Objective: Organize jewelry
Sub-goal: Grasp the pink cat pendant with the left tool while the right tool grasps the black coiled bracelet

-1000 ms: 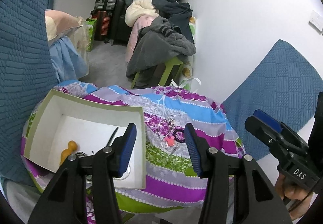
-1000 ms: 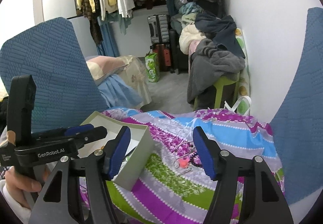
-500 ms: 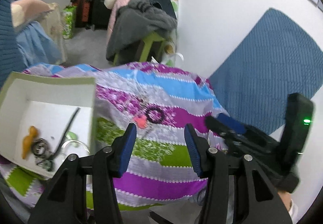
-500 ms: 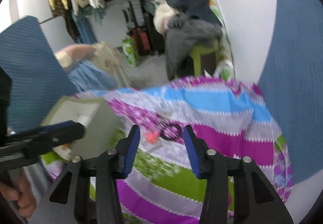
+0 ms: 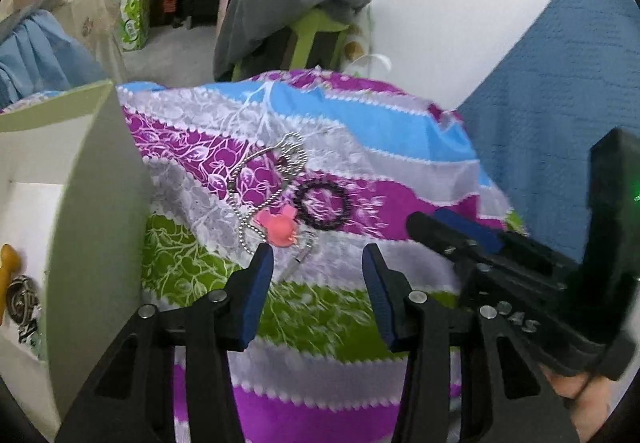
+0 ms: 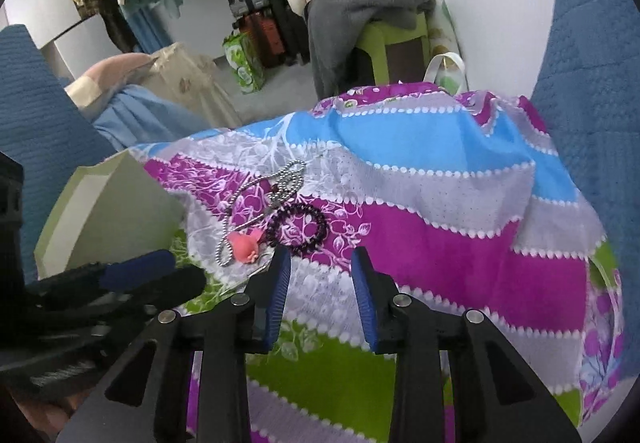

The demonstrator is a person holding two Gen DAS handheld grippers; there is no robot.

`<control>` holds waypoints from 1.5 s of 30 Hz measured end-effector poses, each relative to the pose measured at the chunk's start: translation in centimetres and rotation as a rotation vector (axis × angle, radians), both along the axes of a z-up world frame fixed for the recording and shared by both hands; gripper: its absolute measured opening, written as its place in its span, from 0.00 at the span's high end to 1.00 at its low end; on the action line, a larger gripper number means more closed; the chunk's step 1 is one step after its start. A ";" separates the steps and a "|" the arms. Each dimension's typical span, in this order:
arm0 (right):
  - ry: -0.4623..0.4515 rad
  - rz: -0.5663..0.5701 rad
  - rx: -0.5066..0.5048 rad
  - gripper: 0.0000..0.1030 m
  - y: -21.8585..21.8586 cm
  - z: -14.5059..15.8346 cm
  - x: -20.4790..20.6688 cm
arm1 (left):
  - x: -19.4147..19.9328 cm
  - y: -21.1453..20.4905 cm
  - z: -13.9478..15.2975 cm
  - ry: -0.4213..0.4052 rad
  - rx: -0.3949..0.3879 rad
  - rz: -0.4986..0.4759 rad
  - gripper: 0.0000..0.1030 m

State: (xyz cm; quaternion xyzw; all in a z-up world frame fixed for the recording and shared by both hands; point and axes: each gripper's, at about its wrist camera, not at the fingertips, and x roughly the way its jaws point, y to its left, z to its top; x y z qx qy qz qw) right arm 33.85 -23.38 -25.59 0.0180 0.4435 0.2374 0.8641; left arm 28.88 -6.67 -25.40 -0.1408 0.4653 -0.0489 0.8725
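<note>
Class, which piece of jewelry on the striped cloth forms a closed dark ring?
The beaded bracelet: a dark closed circle. The ball chain is silver and straggling; the pink charm is solid.

Black hand-held gripper (image 5: pixel 318 257), blue pads, silver screws.

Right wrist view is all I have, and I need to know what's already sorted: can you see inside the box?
Observer: Yes, from the left wrist. The box has an orange piece lying on its white floor.
Operator: Anything else in there?
Observer: A dark coiled piece lies right beside the orange one.
Operator: Is the left gripper carrying anything?
Observer: No. The left gripper is open and empty, with the pink charm just ahead of it on the cloth.
</note>
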 end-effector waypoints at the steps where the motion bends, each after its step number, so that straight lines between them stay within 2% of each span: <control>1: 0.005 0.006 0.000 0.72 0.2 -0.2 0.3 | 0.5 0.0 -0.6 0.010 0.017 0.009 0.56; 3: 0.026 0.019 0.011 0.72 0.5 -0.6 1.0 | 1.3 0.1 -1.6 0.028 0.036 0.020 0.59; 8: 0.065 0.032 0.020 0.72 0.8 -1.4 1.8 | 2.5 -0.2 -3.0 0.034 0.101 0.002 0.59; 13: 0.104 0.035 0.021 0.72 1.0 -2.4 2.9 | 3.2 -0.6 -3.6 0.034 0.125 -0.004 0.60; 21: 0.134 0.039 0.015 0.72 1.7 -3.1 4.1 | 4.2 -0.9 -4.0 0.040 0.180 -0.013 0.76; 24: 0.152 0.052 0.002 0.73 2.3 -3.7 4.4 | 4.3 -0.8 -3.9 0.048 0.164 -0.020 0.82; 36: 0.155 0.034 -0.059 0.75 3.1 -4.9 5.8 | 1.9 0.0 -1.9 0.013 0.102 -0.008 0.82; 39: 0.107 0.057 -0.101 0.75 4.0 -5.0 5.8 | 1.2 0.3 -1.5 0.011 0.080 0.001 0.82; 42: 0.031 0.078 -0.210 0.86 5.4 -5.1 5.2 | 0.6 0.5 -1.4 0.016 0.074 0.008 0.82; 43: 0.025 0.088 -0.220 0.92 5.7 -5.1 5.1 | 0.5 0.6 -1.5 0.021 0.072 0.008 0.82; 45: 0.039 0.089 -0.216 0.92 5.7 -5.1 5.0 | 0.4 0.7 -1.4 0.022 0.079 0.010 0.82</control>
